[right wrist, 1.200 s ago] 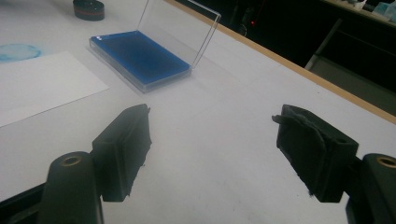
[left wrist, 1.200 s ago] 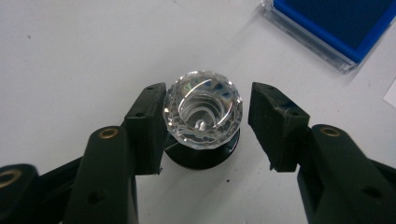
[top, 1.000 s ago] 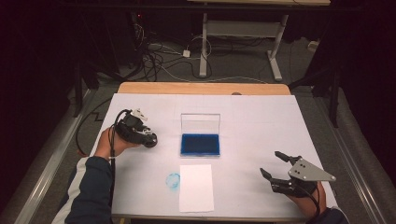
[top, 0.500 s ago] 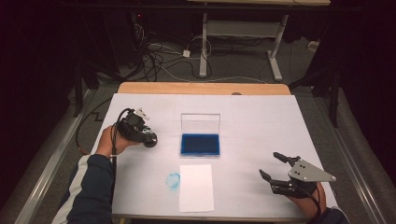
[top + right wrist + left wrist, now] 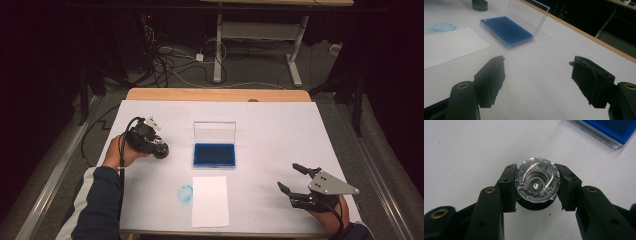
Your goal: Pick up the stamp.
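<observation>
A stamp with a clear faceted knob (image 5: pixel 537 182) and a black round base stands upright on the white table, left of the ink pad. My left gripper (image 5: pixel 537 168) is shut on it, one pad pressing each side of the knob. In the high view the left gripper (image 5: pixel 156 146) sits at the table's left with the stamp (image 5: pixel 161 150) in it. The blue ink pad (image 5: pixel 214 154) lies in the middle with its clear lid raised. At the front right my right gripper (image 5: pixel 288 176) stands open, nothing between its jaws. From the right gripper (image 5: pixel 537 66) the ink pad (image 5: pixel 506 30) lies ahead.
A white sheet of paper (image 5: pixel 210 200) lies in front of the ink pad, with a faint blue ring mark (image 5: pixel 185 194) on the table to its left. The table's wooden far edge (image 5: pixel 215 94) borders a dark floor with cables and a desk frame.
My left gripper's jaws have drawn in on the stamp's knob. Both hands and everything else on the table stay where they were.
</observation>
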### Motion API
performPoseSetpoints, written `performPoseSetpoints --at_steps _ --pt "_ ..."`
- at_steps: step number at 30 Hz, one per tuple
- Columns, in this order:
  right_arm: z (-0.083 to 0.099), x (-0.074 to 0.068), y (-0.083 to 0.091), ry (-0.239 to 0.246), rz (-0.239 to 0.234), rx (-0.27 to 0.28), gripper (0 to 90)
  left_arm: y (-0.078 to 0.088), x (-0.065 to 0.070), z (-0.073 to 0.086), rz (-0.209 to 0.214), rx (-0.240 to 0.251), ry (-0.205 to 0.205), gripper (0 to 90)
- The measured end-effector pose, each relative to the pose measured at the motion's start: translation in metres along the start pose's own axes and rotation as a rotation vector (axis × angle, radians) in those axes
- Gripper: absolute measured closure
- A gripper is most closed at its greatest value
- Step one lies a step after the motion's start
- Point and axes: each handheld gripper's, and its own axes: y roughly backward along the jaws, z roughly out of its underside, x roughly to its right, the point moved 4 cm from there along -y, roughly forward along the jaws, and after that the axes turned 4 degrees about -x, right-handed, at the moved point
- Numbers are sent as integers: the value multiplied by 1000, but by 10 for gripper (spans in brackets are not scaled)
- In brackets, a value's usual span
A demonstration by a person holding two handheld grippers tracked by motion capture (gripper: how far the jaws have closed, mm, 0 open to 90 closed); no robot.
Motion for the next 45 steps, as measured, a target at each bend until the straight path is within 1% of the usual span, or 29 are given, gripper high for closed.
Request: performPoseSetpoints --at_steps 1,4,5,11,13,16,18,23,26,29,32,36,39,41,43,44,45 --pt "0 0 0 -1 -1 0 263 1 0 0 -2 8 7 539" --pt "0 0 0 0 0 0 263 4 0 0 -9 31 4 539" --pt "0 0 0 -1 1 0 263 6 0 0 -5 43 6 539" --pt "0 1 0 -2 4 1 263 12 5 1 -24 77 -1 540" --pt "-1 0 1 1 7 2 263 13 7 2 -22 97 2 540" --pt "0 0 0 -1 5 1 263 15 9 5 -18 123 5 540" --pt "0 0 0 -1 5 0 262 15 10 7 -18 136 0 540" --pt "0 0 0 4 5 -4 262 16 13 13 -20 165 6 540" --pt "0 0 0 3 7 -6 263 16 15 17 -27 190 15 541" --pt "-1 -1 -1 2 -3 -1 262 16 17 21 -41 213 20 541" --pt "-2 -1 -1 4 -3 1 263 18 20 24 -46 240 26 541" --pt "-2 0 -2 -1 -3 1 263 23 26 25 -60 278 17 541" --pt "-3 1 -4 -9 -7 3 262 29 31 27 -58 324 11 541" --pt "-3 3 -6 -15 -8 3 260 32 35 28 -63 335 -7 541" --pt "-3 4 -8 -19 -8 3 259 35 40 28 -52 338 -25 541" --pt "-4 4 -8 -19 -11 1 259 37 42 28 -55 346 -30 541" --pt "-4 3 -9 -20 -15 0 259 39 45 28 -48 354 -36 541"
